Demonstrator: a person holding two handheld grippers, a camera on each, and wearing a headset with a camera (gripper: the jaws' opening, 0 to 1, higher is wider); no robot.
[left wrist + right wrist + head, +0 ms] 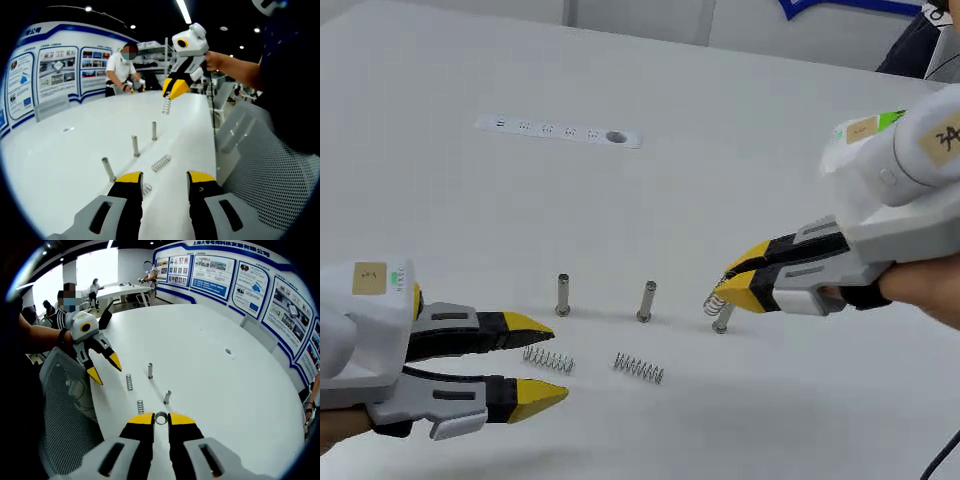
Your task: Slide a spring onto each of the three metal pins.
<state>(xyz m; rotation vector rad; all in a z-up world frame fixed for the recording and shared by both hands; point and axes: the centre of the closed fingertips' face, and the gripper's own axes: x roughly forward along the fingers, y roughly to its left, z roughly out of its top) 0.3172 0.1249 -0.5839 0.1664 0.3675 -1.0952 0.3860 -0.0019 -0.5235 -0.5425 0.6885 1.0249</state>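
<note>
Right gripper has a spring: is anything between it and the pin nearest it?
Nothing visible stands between them. The spring held in the right gripper hangs right beside that pin.

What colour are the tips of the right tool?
Yellow, with black behind them, on the right tool holding a spring; the head view shows it best.

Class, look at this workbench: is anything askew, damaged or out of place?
Nothing stands out. Three short metal pins stand on the white table, two coiled wire springs lie beside them, and the right gripper holds a third spring.
</note>
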